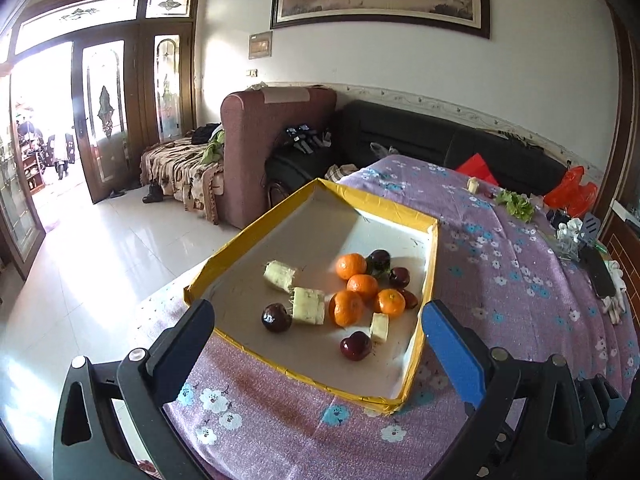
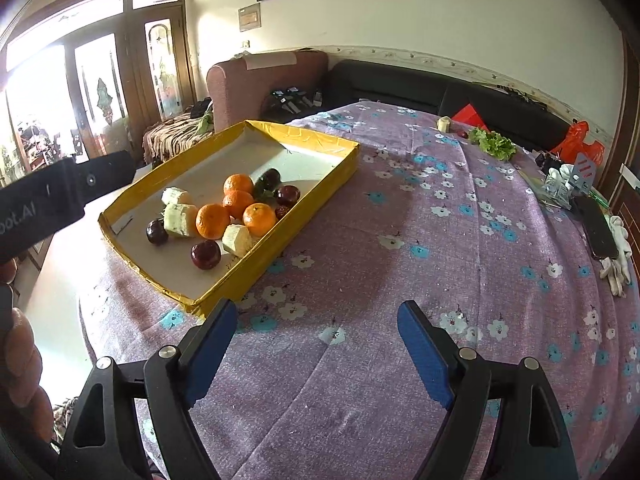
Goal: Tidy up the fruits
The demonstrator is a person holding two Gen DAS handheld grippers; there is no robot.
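Observation:
A yellow-rimmed tray (image 1: 376,200) (image 2: 316,138) lies on the purple flowered tablecloth. In it lie several oranges (image 1: 346,307) (image 2: 213,221), several dark red plums (image 1: 355,345) (image 2: 205,254) and pale cut fruit pieces (image 1: 308,305) (image 2: 181,220). My left gripper (image 1: 318,328) is open and empty, hovering over the tray's near end. My right gripper (image 2: 318,330) is open and empty over bare cloth, right of the tray's near corner. One pale piece (image 2: 443,123) and a small dark fruit (image 2: 463,134) lie far back on the table.
Lettuce (image 2: 494,143), a red bag (image 2: 578,144), a phone (image 2: 598,228), white gloves (image 2: 618,252) and small clutter lie along the table's right edge. The left gripper's body (image 2: 60,196) shows at left. Sofas stand behind the table.

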